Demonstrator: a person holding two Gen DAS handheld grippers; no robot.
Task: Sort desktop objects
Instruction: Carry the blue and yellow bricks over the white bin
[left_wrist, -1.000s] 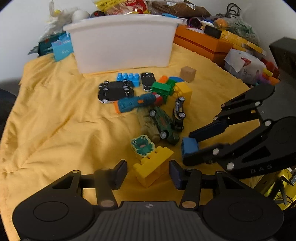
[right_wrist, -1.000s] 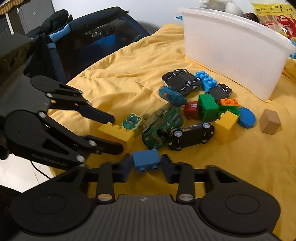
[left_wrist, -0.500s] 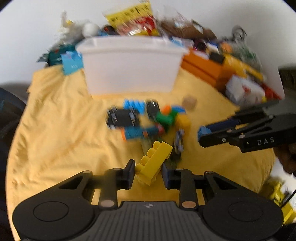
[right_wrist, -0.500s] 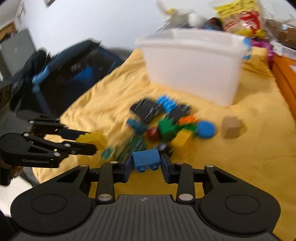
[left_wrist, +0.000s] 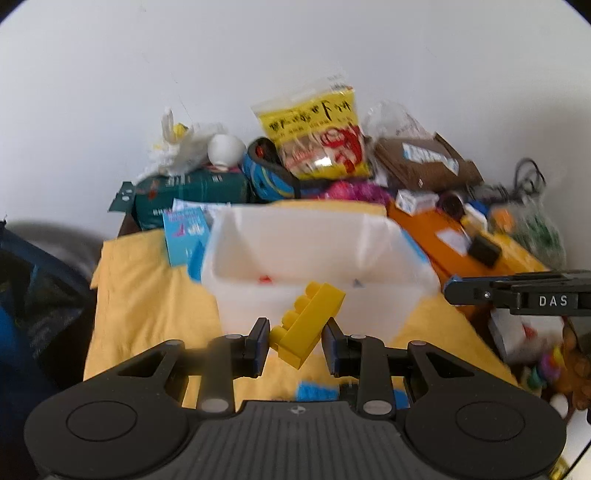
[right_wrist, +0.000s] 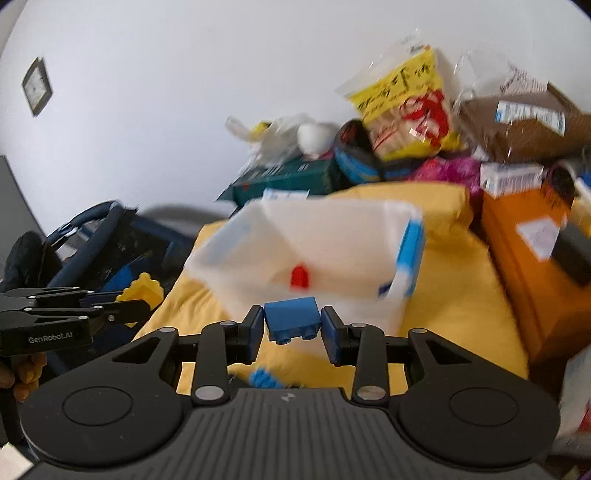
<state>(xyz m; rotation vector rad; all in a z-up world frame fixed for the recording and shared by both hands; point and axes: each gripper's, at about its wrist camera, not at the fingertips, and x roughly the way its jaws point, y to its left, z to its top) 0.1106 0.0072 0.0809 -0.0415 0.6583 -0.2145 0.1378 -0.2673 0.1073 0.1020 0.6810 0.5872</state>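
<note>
- Since a second earlier, both grippers had risen from the toy pile on the yellow cloth (left_wrist: 147, 295) and swung toward the white bin (left_wrist: 317, 254).
- The left gripper (left_wrist: 295, 338) was clamped on a yellow brick (left_wrist: 308, 325), held in the air near the bin's front wall; the brick's long axis tilted up toward the far right, studs facing upper left.
- The right gripper (right_wrist: 293, 328) pinched a blue block (right_wrist: 291, 319) level, its studs pointing down and toward the camera.
- The bin already held a red piece (right_wrist: 299, 275) and possibly little else; blur hid the rest.
- Both blocks remained unreleased, and a blue brick (left_wrist: 317, 391) still lay below on the cloth.
</note>
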